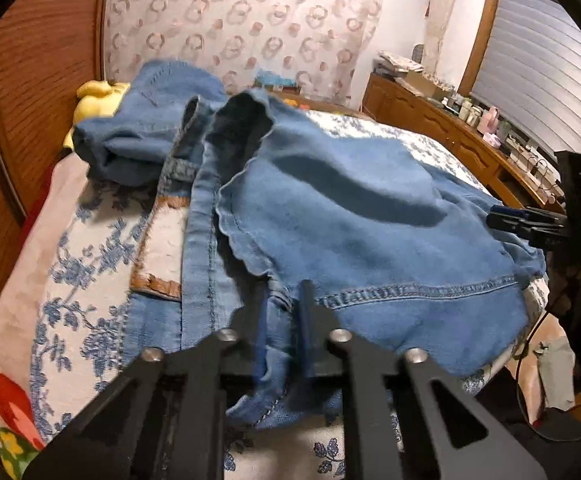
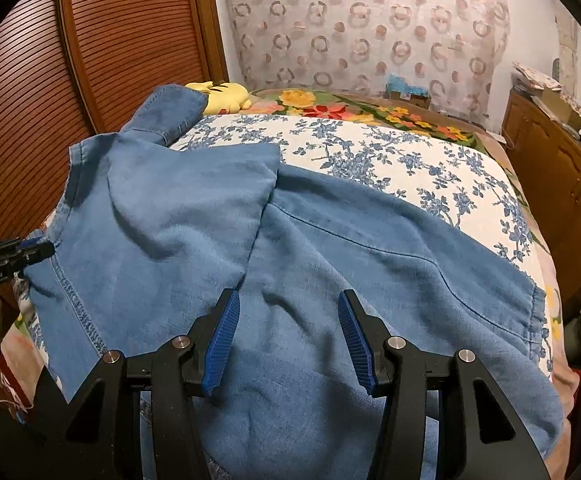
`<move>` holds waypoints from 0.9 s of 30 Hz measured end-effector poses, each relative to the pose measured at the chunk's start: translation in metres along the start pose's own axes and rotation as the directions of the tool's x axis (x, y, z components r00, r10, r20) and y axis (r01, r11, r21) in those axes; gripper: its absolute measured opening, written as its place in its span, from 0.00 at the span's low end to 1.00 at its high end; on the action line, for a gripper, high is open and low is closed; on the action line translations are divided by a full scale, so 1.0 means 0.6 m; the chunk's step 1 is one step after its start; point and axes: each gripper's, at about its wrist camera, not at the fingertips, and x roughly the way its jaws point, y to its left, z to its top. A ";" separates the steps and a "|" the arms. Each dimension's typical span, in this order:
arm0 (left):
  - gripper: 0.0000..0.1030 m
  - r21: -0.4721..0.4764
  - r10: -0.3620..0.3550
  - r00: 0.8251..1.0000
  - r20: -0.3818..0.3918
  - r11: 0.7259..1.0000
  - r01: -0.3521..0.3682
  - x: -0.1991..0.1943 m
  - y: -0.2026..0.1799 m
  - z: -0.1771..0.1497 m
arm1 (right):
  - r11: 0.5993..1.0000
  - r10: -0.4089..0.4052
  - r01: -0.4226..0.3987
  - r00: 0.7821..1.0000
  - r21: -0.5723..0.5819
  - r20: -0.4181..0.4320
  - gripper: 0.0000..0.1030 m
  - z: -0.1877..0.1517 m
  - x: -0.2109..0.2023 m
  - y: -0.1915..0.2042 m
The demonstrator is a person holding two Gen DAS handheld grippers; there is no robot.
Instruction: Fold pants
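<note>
Pants lay rumpled across the bed. Your left gripper had its jaws clamped on a denim edge; your right gripper stood released above. Denim appeared soft, heavyish; grip seams.

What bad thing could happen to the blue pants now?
The left gripper pinches only a small bunched bit of the pants, so the cloth might slip out when pulled. The right gripper has its jaws open above the cloth and holds nothing, so that side could sag or fold crooked. One pant leg lies crumpled near the yellow plush toy, and could stay wrinkled inside the fold.
</note>
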 end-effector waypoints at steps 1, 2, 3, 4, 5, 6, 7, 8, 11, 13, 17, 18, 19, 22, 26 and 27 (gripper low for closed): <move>0.07 0.012 0.008 1.000 0.019 1.000 -0.008 -0.009 -0.004 0.001 | 1.000 -0.001 0.001 1.000 -0.001 -0.002 0.52 0.000 0.001 -0.001; 0.07 0.010 0.014 0.999 0.049 1.000 -0.015 -0.024 -0.004 0.003 | 1.000 -0.003 0.003 1.000 -0.001 -0.003 0.52 -0.001 0.001 -0.001; 0.07 0.001 0.016 0.997 0.070 1.000 -0.017 -0.036 0.000 0.005 | 1.000 -0.003 0.003 1.000 0.000 -0.004 0.52 -0.001 0.001 -0.001; 0.07 -0.013 0.028 0.995 0.097 1.000 -0.027 -0.054 0.007 0.009 | 1.000 -0.002 0.002 1.000 0.001 -0.003 0.52 0.000 0.001 -0.001; 0.07 -0.022 0.035 0.994 0.103 0.999 -0.033 -0.062 0.013 0.010 | 1.000 -0.001 0.001 1.000 0.002 -0.002 0.52 -0.001 0.000 -0.002; 0.07 -0.030 0.040 0.994 0.101 0.999 -0.037 -0.067 0.019 0.012 | 1.000 0.000 0.000 1.000 0.002 -0.001 0.52 -0.001 -0.002 -0.002; 0.07 -0.032 0.054 0.995 0.089 0.998 -0.051 -0.068 0.026 0.012 | 1.000 0.002 -0.002 1.000 0.005 0.002 0.52 -0.002 -0.004 -0.003; 0.08 -0.027 0.062 0.995 0.079 0.998 -0.060 -0.066 0.029 0.011 | 1.000 0.004 -0.004 1.000 0.007 0.004 0.52 -0.003 -0.006 -0.005; 0.14 -0.027 0.065 0.996 0.054 0.998 -0.064 -0.058 0.033 0.007 | 1.000 0.004 -0.004 1.000 0.016 0.007 0.52 -0.005 -0.010 -0.011; 0.23 -0.033 0.070 0.996 0.056 0.997 -0.069 -0.057 0.035 0.006 | 1.000 0.005 -0.005 1.000 0.026 0.010 0.52 -0.009 -0.015 -0.016; 0.50 -0.040 0.041 0.995 0.094 0.998 -0.038 -0.067 0.035 0.011 | 1.000 0.002 -0.002 1.000 0.027 0.008 0.52 -0.019 -0.024 -0.021; 0.57 -0.034 0.028 0.995 0.092 0.999 -0.025 -0.068 0.033 0.014 | 1.000 -0.003 0.003 1.000 0.024 0.006 0.52 -0.022 -0.025 -0.022; 0.61 -0.031 0.023 0.996 0.088 0.999 -0.021 -0.068 0.031 0.014 | 1.000 -0.012 0.012 1.000 0.022 0.007 0.52 -0.026 -0.026 -0.024; 0.68 -0.013 0.020 0.995 0.096 1.000 -0.019 -0.065 0.015 0.019 | 0.999 -0.022 0.022 1.000 0.033 0.010 0.52 -0.037 -0.033 -0.030; 0.68 0.009 0.007 0.995 0.096 1.000 -0.008 -0.053 -0.003 0.029 | 0.998 -0.043 0.042 0.999 0.045 0.018 0.52 -0.051 -0.051 -0.041; 0.68 0.013 0.007 0.995 0.096 1.000 -0.008 -0.049 -0.008 0.030 | 0.998 -0.052 0.051 0.998 0.043 0.021 0.52 -0.055 -0.057 -0.044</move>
